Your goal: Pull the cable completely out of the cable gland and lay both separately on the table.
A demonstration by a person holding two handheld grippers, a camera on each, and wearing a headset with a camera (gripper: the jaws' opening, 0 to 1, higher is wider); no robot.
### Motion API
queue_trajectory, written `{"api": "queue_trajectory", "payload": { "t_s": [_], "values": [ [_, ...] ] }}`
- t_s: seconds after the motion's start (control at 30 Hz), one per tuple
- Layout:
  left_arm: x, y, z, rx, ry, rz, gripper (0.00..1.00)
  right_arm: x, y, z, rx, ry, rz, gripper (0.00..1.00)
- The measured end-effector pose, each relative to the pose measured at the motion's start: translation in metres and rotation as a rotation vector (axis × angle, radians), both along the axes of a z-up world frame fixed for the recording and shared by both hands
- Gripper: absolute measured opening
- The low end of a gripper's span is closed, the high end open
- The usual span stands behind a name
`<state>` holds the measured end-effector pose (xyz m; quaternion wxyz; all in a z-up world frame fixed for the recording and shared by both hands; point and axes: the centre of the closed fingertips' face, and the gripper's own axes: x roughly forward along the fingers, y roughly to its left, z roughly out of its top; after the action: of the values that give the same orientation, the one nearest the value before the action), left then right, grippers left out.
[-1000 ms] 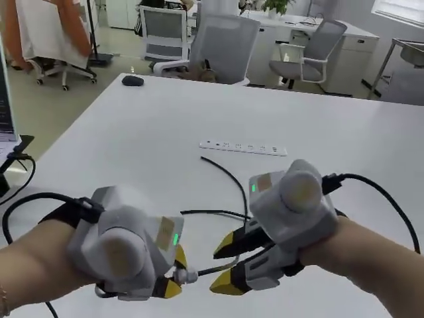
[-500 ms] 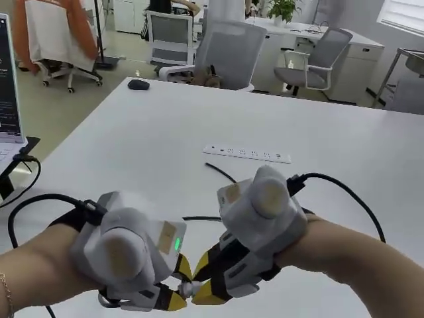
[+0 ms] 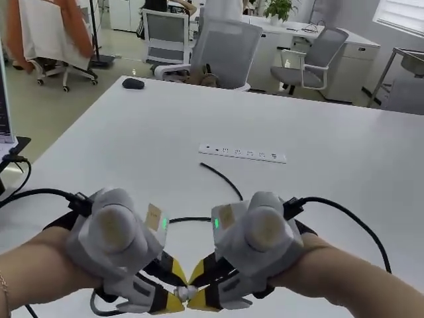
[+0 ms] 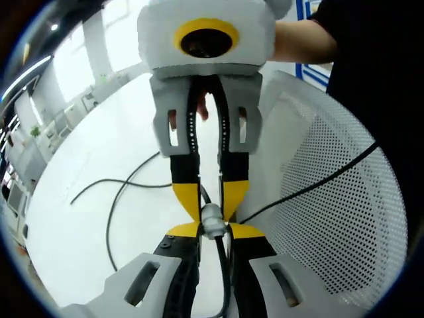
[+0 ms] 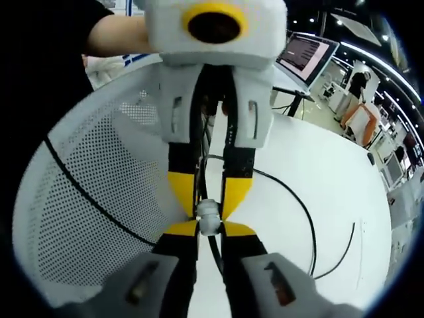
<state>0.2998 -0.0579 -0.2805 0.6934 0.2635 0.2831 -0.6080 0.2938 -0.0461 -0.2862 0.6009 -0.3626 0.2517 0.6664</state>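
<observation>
White workbench top [image 3: 331, 132] in an open office lies under all of it. Nearest the person, the left gripper [image 3: 172, 286] and the right gripper [image 3: 200, 289] meet tip to tip over the table's near part. The small white cable gland [image 3: 185, 292] is caught between them. Both pairs of yellow-tipped jaws are drawn narrow and pinch the gland from opposite ends. Whether it rests on the table or is held clear of it I cannot tell. The black cable [image 3: 218, 174] is threaded through the gland: each gripper view shows it passing down between that gripper's own jaws. Its loose length curves away across the tabletop. Farther out a white power strip [image 3: 242, 153] lies flat. A dark computer mouse [image 3: 133, 82] sits near the far edge, with grey office chairs [image 3: 225, 43] and desks beyond.
</observation>
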Motion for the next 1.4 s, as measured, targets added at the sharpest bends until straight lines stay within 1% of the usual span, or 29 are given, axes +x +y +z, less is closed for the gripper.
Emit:
{"api": "queue_trajectory", "payload": {
  "t_s": [0.03, 0.07, 0.1, 0.13, 0.17, 0.27, 0.37, 0.4, 0.43, 0.47, 0.5, 0.53, 0.57, 0.6, 0.63, 0.7, 0.73, 0.8, 0.87, 0.97, 1.1, 1.17, 1.2, 1.23, 1.27, 1.3, 1.33, 1.37, 1.4],
  "values": [
    [0.0, 0.0, 0.0, -0.014, 0.029, 0.023, 0.16, 0.001, 0.0, 0.001, 0.003, -0.016, 0.0, 0.1],
    [0.001, 0.0, 0.002, -0.034, 0.05, 0.037, 0.16, 0.002, 0.0, 0.002, 0.005, -0.048, 0.002, 0.1],
    [0.001, 0.0, 0.003, -0.049, 0.061, 0.048, 0.16, 0.004, 0.0, 0.002, 0.006, -0.074, 0.005, 0.1],
    [0.001, -0.001, 0.005, -0.074, 0.095, 0.074, 0.16, 0.005, -0.001, 0.003, 0.011, -0.101, 0.006, 0.1],
    [0.003, -0.001, 0.006, -0.093, 0.107, 0.086, 0.16, 0.007, -0.001, 0.004, 0.014, -0.126, 0.008, 0.1],
    [0.003, -0.001, 0.009, -0.161, 0.188, 0.134, 0.16, 0.007, -0.001, 0.007, 0.031, -0.196, 0.024, 0.1],
    [0.005, -0.002, 0.012, -0.215, 0.245, 0.169, 0.16, 0.008, -0.002, 0.009, 0.042, -0.255, 0.022, 0.1],
    [0.006, -0.002, 0.013, -0.24, 0.255, 0.182, 0.16, 0.008, -0.003, 0.01, 0.043, -0.263, 0.015, 0.1],
    [0.007, -0.002, 0.013, -0.245, 0.26, 0.188, 0.16, 0.009, -0.003, 0.01, 0.046, -0.259, 0.008, 0.11],
    [0.005, -0.002, 0.012, -0.236, 0.248, 0.18, 0.16, 0.01, -0.003, 0.01, 0.049, -0.241, 0.003, 0.11],
    [0.003, -0.003, 0.011, -0.222, 0.225, 0.164, 0.17, 0.007, -0.002, 0.008, 0.05, -0.184, -0.003, 0.12],
    [0.004, -0.002, 0.009, -0.188, 0.169, 0.139, 0.17, 0.009, -0.003, 0.007, 0.034, -0.125, -0.018, 0.12],
    [0.003, -0.003, 0.008, -0.173, 0.156, 0.127, 0.17, 0.009, -0.005, 0.006, 0.012, -0.093, -0.014, 0.13],
    [-0.001, -0.005, 0.01, -0.171, 0.161, 0.12, 0.17, 0.01, -0.004, 0.007, 0.002, -0.066, 0.005, 0.15],
    [-0.002, -0.006, 0.011, -0.165, 0.152, 0.11, 0.17, 0.011, -0.005, 0.007, -0.008, -0.042, 0.006, 0.18],
    [-0.001, -0.005, 0.011, -0.135, 0.108, 0.082, 0.17, 0.013, -0.008, 0.008, -0.044, -0.005, 0.008, 0.2],
    [-0.001, -0.004, 0.011, -0.122, 0.091, 0.072, 0.17, 0.014, -0.007, 0.008, -0.047, 0.007, 0.004, 0.21],
    [-0.003, -0.004, 0.011, -0.091, 0.064, 0.048, 0.17, 0.007, -0.006, 0.008, -0.051, 0.071, 0.02, 0.21],
    [-0.005, -0.004, 0.009, -0.049, 0.024, 0.009, 0.17, 0.006, -0.003, 0.008, -0.043, 0.074, 0.028, 0.21],
    [-0.008, -0.004, 0.005, -0.003, -0.026, -0.046, 0.17, 0.002, -0.001, 0.005, -0.05, 0.113, 0.035, 0.19],
    [-0.01, -0.007, 0.004, 0.01, -0.032, -0.057, 0.17, -0.005, -0.004, -0.002, -0.082, 0.141, 0.053, 0.13],
    [-0.008, -0.006, 0.003, 0.02, -0.037, -0.065, 0.17, -0.005, -0.004, -0.002, -0.084, 0.131, 0.043, 0.12],
    [-0.007, -0.006, 0.002, 0.016, -0.028, -0.061, 0.17, -0.005, -0.004, -0.003, -0.086, 0.121, 0.043, 0.12],
    [-0.006, -0.006, 0.002, 0.015, -0.026, -0.054, 0.17, -0.002, -0.004, -0.003, -0.083, 0.08, 0.055, 0.11],
    [-0.003, -0.005, 0.001, 0.007, -0.011, -0.033, 0.17, 0.0, -0.003, -0.003, -0.076, 0.051, 0.056, 0.11],
    [-0.003, -0.005, 0.001, -0.009, 0.013, -0.013, 0.17, -0.001, -0.003, -0.003, -0.076, 0.044, 0.053, 0.11],
    [-0.002, -0.004, 0.001, -0.023, 0.03, 0.002, 0.17, 0.002, -0.003, -0.004, -0.073, 0.005, 0.061, 0.11],
    [0.0, -0.004, 0.0, -0.049, 0.056, 0.023, 0.17, 0.002, -0.003, -0.004, -0.071, -0.005, 0.057, 0.11],
    [0.001, -0.004, 0.0, -0.068, 0.095, 0.046, 0.17, 0.002, -0.003, -0.004, -0.065, -0.025, 0.062, 0.11]
  ]
}}
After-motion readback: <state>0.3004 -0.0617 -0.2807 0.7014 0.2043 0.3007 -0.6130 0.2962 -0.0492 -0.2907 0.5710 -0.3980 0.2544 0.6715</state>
